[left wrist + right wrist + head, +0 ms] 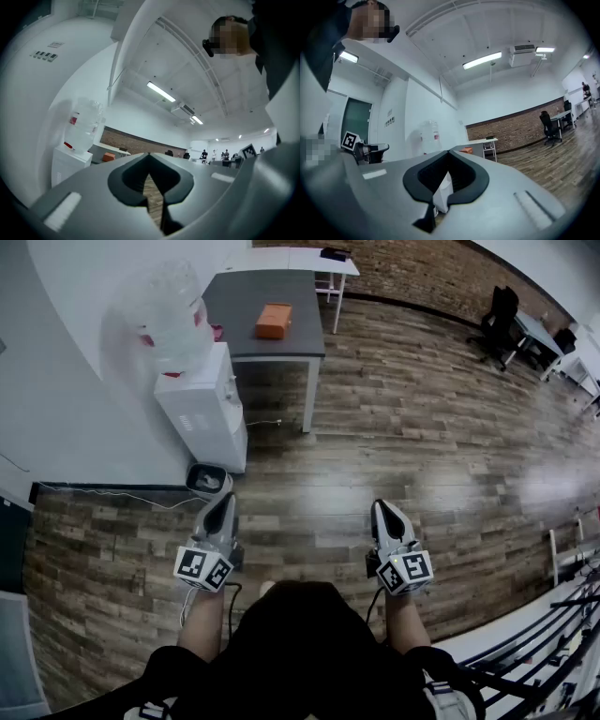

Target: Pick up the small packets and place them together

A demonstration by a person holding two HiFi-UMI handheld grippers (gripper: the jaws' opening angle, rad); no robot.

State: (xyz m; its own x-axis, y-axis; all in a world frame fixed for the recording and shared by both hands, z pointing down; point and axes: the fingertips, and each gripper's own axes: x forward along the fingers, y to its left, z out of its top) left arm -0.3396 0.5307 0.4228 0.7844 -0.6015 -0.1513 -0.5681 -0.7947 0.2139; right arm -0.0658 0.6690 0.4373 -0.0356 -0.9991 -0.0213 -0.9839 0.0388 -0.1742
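Observation:
An orange packet (273,321) lies on a grey table (234,320) far ahead at the back of the room. It also shows small and distant as the orange packet (108,157) in the left gripper view and as the orange packet (465,150) in the right gripper view. My left gripper (225,498) and right gripper (382,505) are held side by side over the wooden floor, close to the person's body and far from the table. The left gripper (149,153) has its jaws together with nothing between them. So does the right gripper (448,151).
A white water dispenser (202,404) with a clear bottle stands left of the table, with a small bin (208,480) at its foot. A white table (295,259) stands behind the grey one. A black office chair (497,320) is far right. Metal racking (572,615) lies at the right.

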